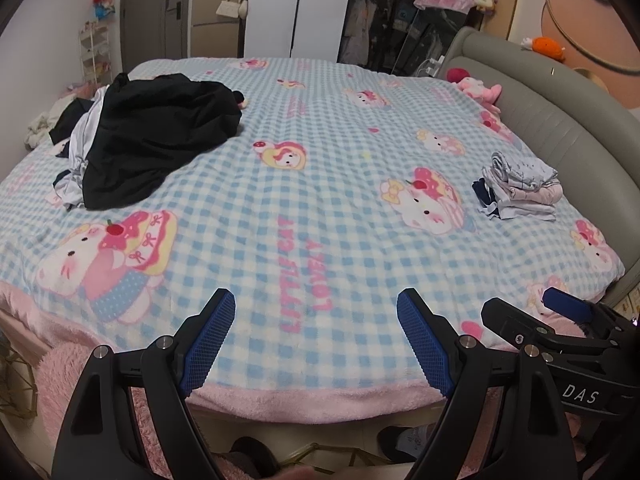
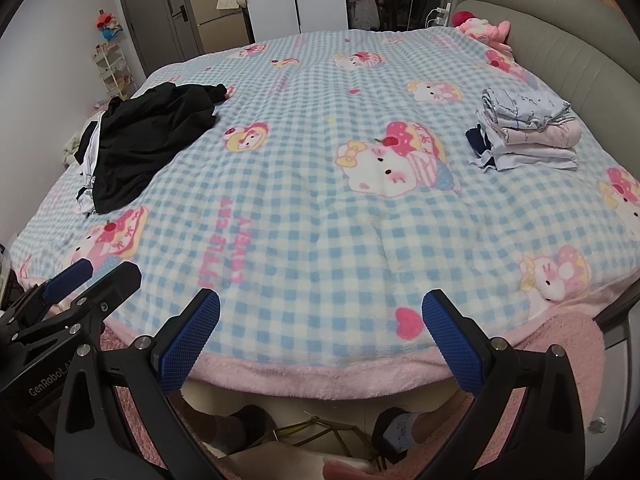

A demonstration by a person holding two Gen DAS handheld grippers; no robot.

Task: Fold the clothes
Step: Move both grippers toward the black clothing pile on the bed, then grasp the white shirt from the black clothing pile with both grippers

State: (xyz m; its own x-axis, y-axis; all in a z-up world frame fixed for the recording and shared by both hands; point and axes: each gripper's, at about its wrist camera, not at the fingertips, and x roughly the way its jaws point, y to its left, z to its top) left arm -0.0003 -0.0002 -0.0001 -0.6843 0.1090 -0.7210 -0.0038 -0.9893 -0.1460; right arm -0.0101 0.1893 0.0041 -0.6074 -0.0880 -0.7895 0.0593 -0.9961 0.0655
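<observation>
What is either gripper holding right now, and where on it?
Nothing. The left gripper and right gripper both stand open and empty above the blanket's near edge. The black garment lies untouched far left.

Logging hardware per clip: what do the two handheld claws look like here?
Both match: the left claw and right claw have black plastic arms with silver round bolts and blue textured rubber pads. White lettering marks the bodies: "DAS" on the right one, "GenRobot" on the left.

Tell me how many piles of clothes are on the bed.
2: an unfolded dark heap at the left edge, and a folded pale stack on the right near the headboard. More may lie beyond the left edge.
</observation>
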